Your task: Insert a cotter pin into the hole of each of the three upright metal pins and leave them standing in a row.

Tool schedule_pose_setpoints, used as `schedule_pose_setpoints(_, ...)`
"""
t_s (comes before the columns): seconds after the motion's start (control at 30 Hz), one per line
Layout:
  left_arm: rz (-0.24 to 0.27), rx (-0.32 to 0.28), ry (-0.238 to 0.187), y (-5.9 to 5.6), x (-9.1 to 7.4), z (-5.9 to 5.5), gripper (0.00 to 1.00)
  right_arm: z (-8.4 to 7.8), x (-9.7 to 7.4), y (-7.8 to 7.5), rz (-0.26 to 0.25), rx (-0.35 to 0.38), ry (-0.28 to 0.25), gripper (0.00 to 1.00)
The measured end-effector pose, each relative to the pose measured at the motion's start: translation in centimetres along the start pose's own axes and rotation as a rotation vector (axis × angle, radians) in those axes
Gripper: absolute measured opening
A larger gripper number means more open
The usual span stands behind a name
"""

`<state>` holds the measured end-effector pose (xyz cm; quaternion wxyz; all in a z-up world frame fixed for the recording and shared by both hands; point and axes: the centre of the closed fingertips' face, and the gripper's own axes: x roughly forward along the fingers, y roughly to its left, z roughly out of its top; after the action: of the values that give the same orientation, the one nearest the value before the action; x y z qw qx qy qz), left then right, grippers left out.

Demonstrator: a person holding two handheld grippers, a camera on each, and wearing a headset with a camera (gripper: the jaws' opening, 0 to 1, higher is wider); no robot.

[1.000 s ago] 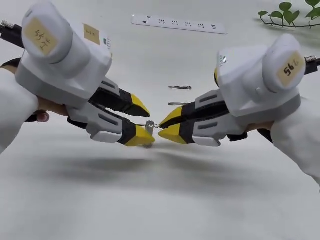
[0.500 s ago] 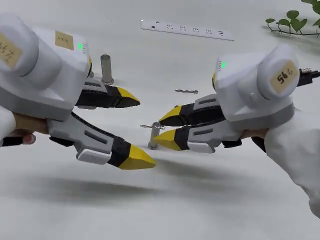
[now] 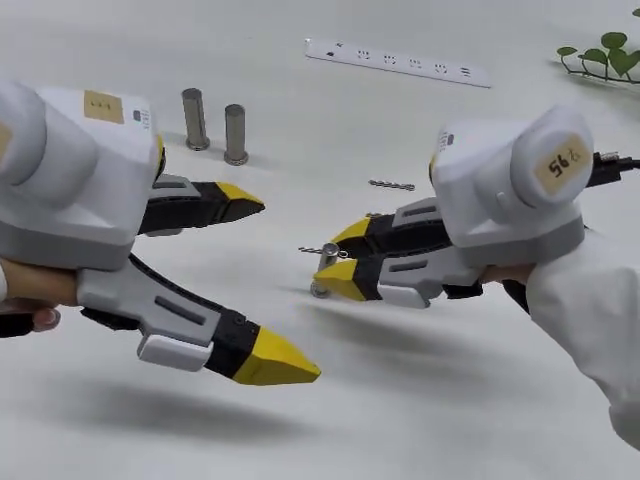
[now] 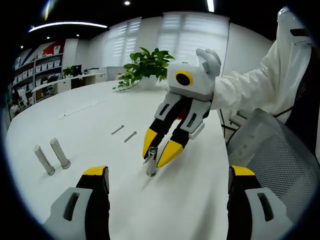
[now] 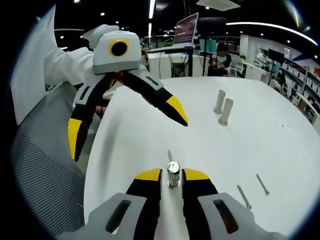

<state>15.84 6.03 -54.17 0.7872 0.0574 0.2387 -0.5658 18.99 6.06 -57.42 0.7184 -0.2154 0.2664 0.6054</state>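
Note:
A short upright metal pin [image 3: 324,272] stands mid-table with a cotter pin [image 3: 314,250] through its top hole. My right gripper [image 3: 332,262] straddles this metal pin [image 5: 173,176], jaws a little apart, a small gap showing beside the pin [image 4: 151,164]. My left gripper [image 3: 272,288] hangs wide open to the left, holding nothing, its fingertips [image 4: 95,172] well short of the pin. Two more upright pins [image 3: 194,118] [image 3: 236,133] stand side by side at the back left. Two loose cotter pins [image 3: 392,185] [image 3: 372,214] lie behind the right gripper.
A white power strip [image 3: 400,62] lies along the far side, and a plant sprig [image 3: 605,55] sits at the far right. A mesh chair back [image 4: 280,150] stands off the table's edge. The table [image 3: 420,400] is plain white.
My left gripper let go of the pin, opened wide and drew back to the left. The right gripper released the cotter pin, and its jaws now sit either side of the pin. The head camera shifted.

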Motion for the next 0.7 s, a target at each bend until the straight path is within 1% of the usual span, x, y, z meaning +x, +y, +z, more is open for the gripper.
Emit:
schedule_pose_setpoints(0.03,0.001,0.0,0.0,0.0,0.0,0.0,0.99,0.0,0.0,0.0,0.002,0.0,0.0,0.1)
schedule_pose_setpoints(0.07,0.004,-0.002,0.006,0.2,-0.3,-0.3,0.99,0.0,0.1,0.1,0.004,0.004,0.0,0.09)
schedule_pose_setpoints(0.17,0.006,-0.003,0.004,0.2,-0.3,-0.3,0.99,-0.1,0.2,0.1,0.003,0.001,0.002,0.07)
schedule_pose_setpoints(0.33,0.008,-0.004,-0.005,0.1,-0.3,-0.1,0.99,-0.2,0.2,-0.2,-0.008,0.0,0.005,0.04)
schedule_pose_setpoints(0.47,0.012,-0.004,0.005,0.3,-0.6,-0.4,0.99,-0.1,0.2,-0.4,-0.024,0.0,0.008,0.04)
schedule_pose_setpoints(0.5,0.017,-0.004,0.007,0.3,-0.6,-0.5,0.99,-0.1,0.2,-0.5,-0.03,0.0,0.008,0.04)
schedule_pose_setpoints(0.57,0.063,0.02,0.032,1.2,-1.0,-1.0,0.99,0.1,0.2,-0.6,-0.034,0.003,0.003,0.04)
schedule_pose_setpoints(0.6,0.065,0.019,0.033,1.1,-1.1,-1.1,0.99,0.4,0.2,-0.7,-0.033,0.003,-0.003,0.04)
schedule_pose_setpoints(0.7,0.079,0.004,0.026,1.5,-1.7,-1.2,0.99,1.3,0.4,-0.9,-0.027,-0.009,-0.008,0.04)
